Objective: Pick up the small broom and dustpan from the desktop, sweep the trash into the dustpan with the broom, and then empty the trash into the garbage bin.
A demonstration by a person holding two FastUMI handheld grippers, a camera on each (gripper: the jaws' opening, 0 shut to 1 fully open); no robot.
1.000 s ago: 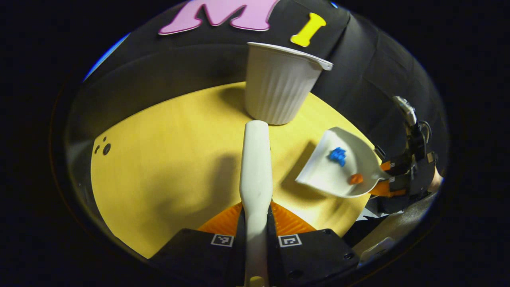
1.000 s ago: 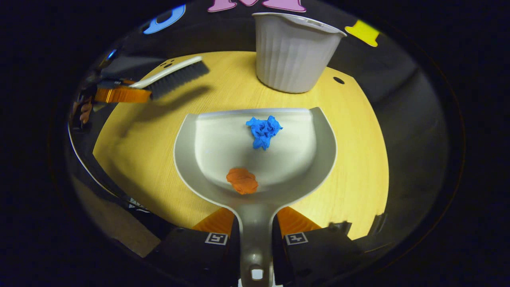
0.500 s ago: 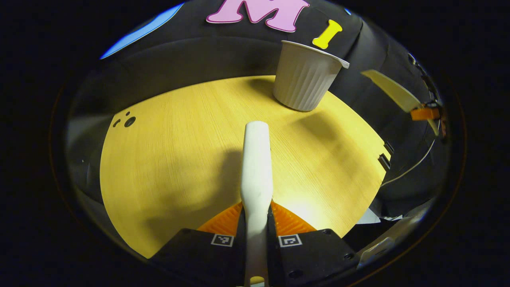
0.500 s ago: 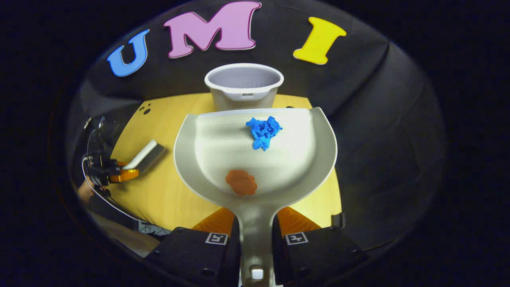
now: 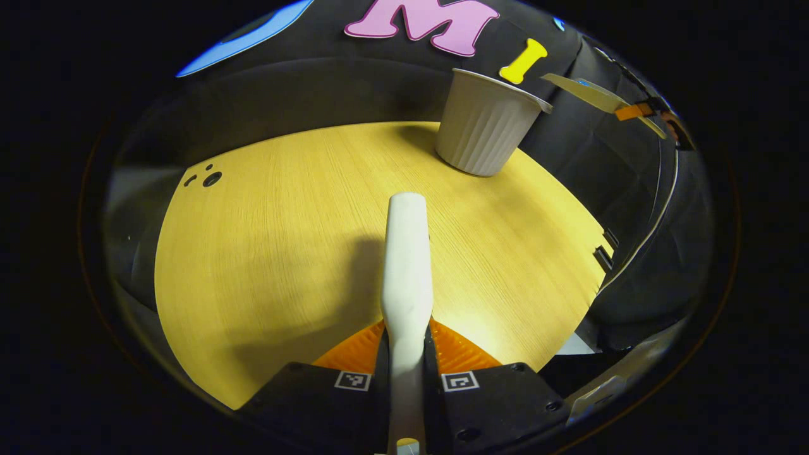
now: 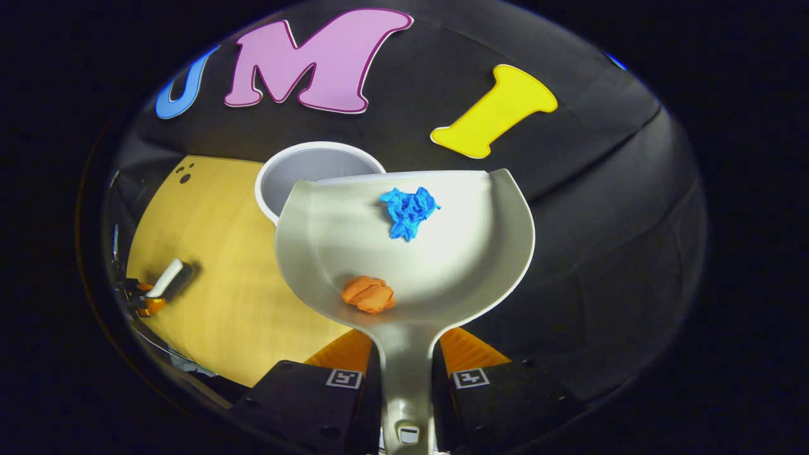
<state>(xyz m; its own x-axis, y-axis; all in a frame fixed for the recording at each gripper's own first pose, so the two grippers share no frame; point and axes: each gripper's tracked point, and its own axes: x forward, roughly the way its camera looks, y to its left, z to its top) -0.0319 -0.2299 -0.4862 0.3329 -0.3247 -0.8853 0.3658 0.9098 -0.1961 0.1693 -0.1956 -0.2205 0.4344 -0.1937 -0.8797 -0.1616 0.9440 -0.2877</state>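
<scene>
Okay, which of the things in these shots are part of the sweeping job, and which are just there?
Part of the job:
broom
dustpan
blue scrap
orange scrap
garbage bin
left gripper
right gripper

Just there:
desktop

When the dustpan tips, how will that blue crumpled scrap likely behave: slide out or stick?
The blue scrap looks like light crumpled paper, lying loose near the dustpan lip, so it probably slides out early. The pan looks smooth, so sticking seems unlikely. Being light, it may drift past the bin rim.
</scene>
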